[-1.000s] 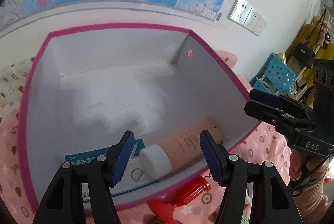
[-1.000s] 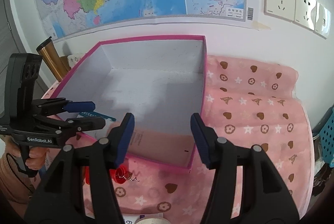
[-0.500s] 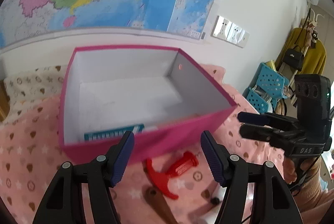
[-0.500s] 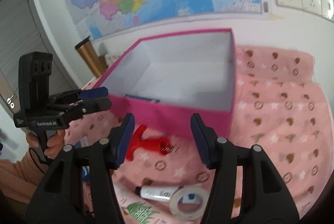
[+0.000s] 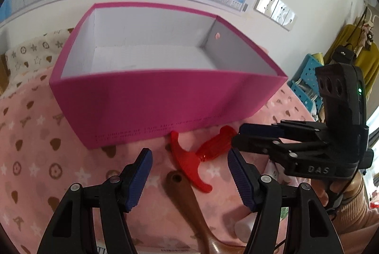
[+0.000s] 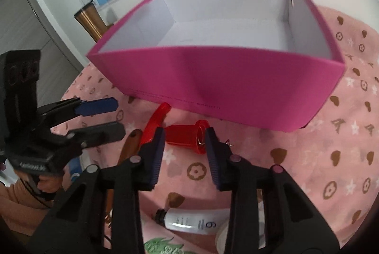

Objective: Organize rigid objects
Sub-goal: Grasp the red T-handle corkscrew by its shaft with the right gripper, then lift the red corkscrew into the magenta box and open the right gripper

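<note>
The right claw (image 6: 183, 144) has just been closing its jaws around the barrel of the red corkscrew (image 6: 183, 137), which lies on the pink patterned cloth (image 6: 319, 159) just short of the magenta box (image 6: 213, 78). The pads flank the barrel, but I cannot tell whether they press it yet. To do this well, close squarely on the ribbed barrel, not on the curved handle, before lifting over the box's near wall. The left claw (image 5: 189, 177) hangs half open and empty, over the brown wooden handle (image 5: 187, 197) and the corkscrew's handle end.
</note>
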`<state>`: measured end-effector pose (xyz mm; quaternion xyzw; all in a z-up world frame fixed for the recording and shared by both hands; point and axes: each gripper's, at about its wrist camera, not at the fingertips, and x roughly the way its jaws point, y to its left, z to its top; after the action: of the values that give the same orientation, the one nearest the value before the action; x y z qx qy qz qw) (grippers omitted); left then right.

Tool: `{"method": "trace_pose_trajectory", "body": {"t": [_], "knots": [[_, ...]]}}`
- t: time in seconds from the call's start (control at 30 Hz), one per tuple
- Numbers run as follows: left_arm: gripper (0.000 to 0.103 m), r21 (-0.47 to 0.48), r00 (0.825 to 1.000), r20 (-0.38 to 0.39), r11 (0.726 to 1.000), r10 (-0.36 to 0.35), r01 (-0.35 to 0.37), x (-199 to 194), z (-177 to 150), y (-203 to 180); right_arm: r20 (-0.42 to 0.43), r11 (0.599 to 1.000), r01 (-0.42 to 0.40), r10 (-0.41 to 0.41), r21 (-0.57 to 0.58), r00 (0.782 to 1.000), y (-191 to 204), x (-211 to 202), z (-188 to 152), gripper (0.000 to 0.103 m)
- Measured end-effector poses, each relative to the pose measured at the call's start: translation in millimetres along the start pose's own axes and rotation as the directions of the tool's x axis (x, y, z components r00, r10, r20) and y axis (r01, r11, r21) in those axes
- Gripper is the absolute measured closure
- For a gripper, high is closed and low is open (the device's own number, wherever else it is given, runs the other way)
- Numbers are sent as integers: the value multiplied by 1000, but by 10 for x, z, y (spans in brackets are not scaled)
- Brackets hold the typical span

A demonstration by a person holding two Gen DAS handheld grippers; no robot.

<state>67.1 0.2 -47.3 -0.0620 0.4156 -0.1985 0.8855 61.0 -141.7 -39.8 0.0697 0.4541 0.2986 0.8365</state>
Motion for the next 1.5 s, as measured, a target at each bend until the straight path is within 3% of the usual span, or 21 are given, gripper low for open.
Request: {"method": "trace_pose_trajectory", "body": {"t": [0.2, 0.27, 0.43, 0.67, 1.1, 1.33, 1.5], "knots": [[36, -7, 1000, -23, 1000, -7, 7, 41, -50, 38, -26, 1000, 18, -18, 0, 1000, -2, 128, 8, 70], [36, -7, 1000, -27, 1000, -6, 6, 60, -48, 31, -32, 1000, 21, -21, -1, 999, -4, 159, 17, 77], [36, -5, 999, -39, 1000, -16, 16, 98, -42, 21, -29, 1000, 24, -24, -3, 999, 10, 193, 21, 83], [36, 11, 997, -64, 999, -39, 40, 175, -59, -33, 19, 999, -32, 32, 35, 999, -68, 49, -25, 93], [36, 48, 990, -106, 994, -93, 99, 311, -100, -215, 95, 992, -97, 89, 79, 991, -161, -336, -101, 96], [38, 24, 977, -122, 984, -173, 177, 305, -87, -258, 149, 990, -119, 107, 70, 983, -93, -572, -122, 96], [52, 53, 977, -103, 980, -185, 191, 225, -23, -352, 179, 990, -132, 120, 58, 977, -49, -707, -93, 96]]}}
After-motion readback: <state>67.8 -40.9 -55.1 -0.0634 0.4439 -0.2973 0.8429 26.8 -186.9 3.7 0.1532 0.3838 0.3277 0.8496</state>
